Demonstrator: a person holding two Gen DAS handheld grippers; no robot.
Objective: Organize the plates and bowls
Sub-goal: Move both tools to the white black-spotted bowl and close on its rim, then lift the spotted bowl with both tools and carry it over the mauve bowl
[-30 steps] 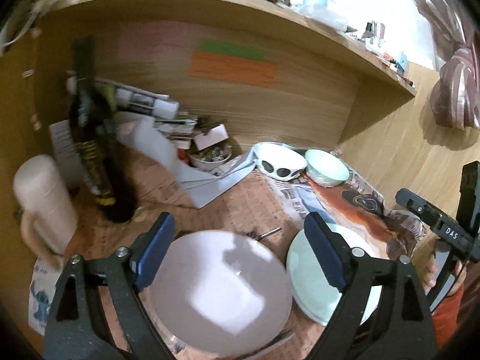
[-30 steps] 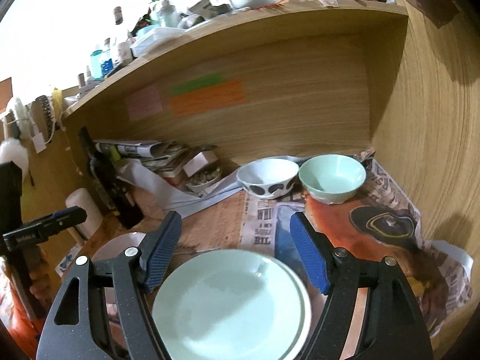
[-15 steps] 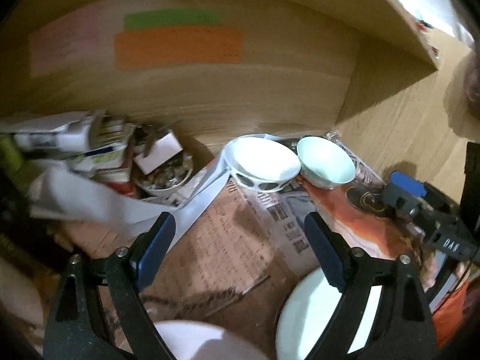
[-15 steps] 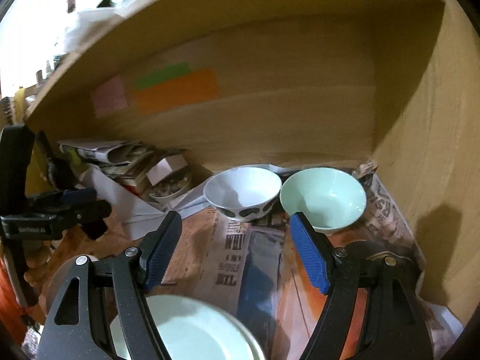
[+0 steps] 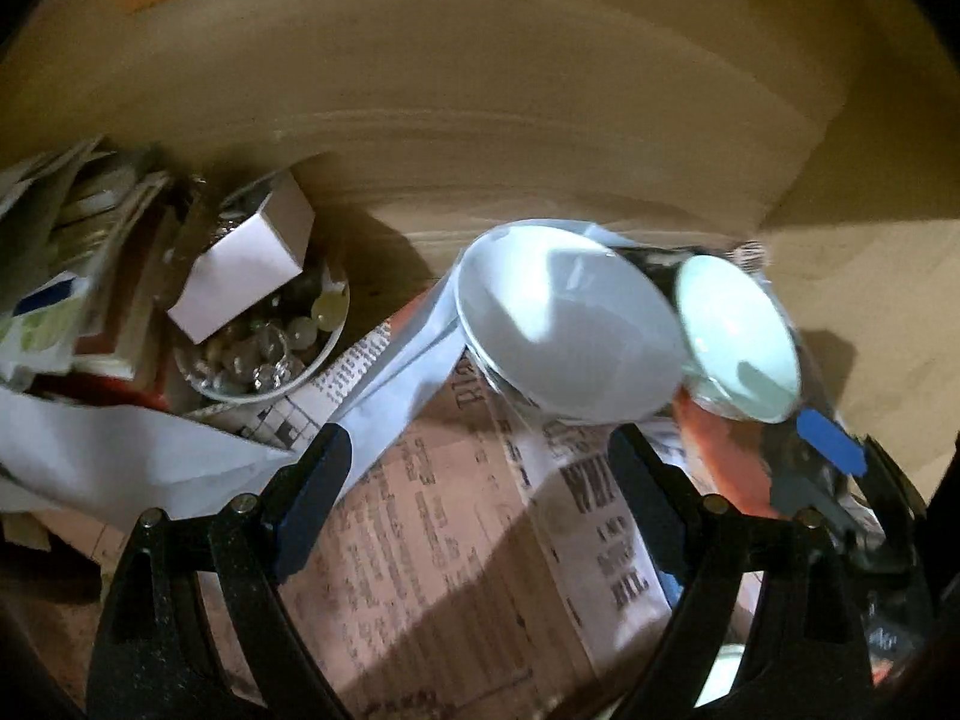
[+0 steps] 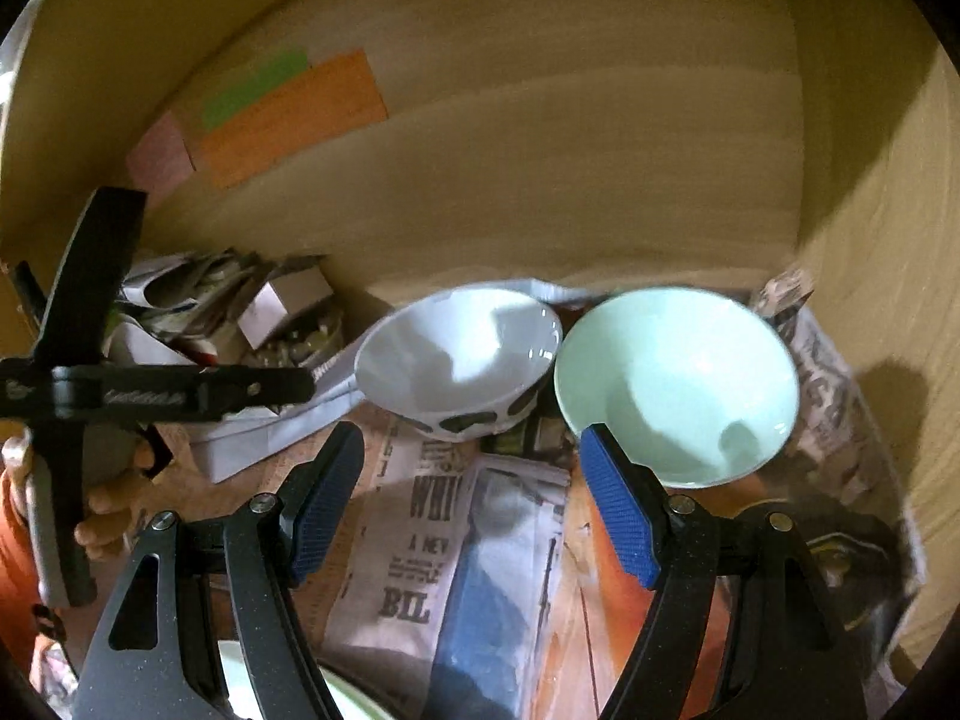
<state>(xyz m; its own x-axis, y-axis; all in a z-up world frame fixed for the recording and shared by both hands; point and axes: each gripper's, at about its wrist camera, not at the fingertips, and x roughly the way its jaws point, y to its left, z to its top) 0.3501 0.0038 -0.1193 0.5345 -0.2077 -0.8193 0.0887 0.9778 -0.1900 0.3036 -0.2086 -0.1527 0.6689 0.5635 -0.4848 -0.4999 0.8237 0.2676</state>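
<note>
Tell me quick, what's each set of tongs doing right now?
Left tongs: open, holding nothing.
Right tongs: open, holding nothing.

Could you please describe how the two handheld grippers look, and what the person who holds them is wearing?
Both are black plastic with a speckled finish. The right gripper has two angled fingers with ribbed blue pads and silver pivot screws. The left gripper is built alike, with blue pads. In the right wrist view its black body carries a blurred pale marking, and the hand on its handle comes out of an orange sleeve.
</note>
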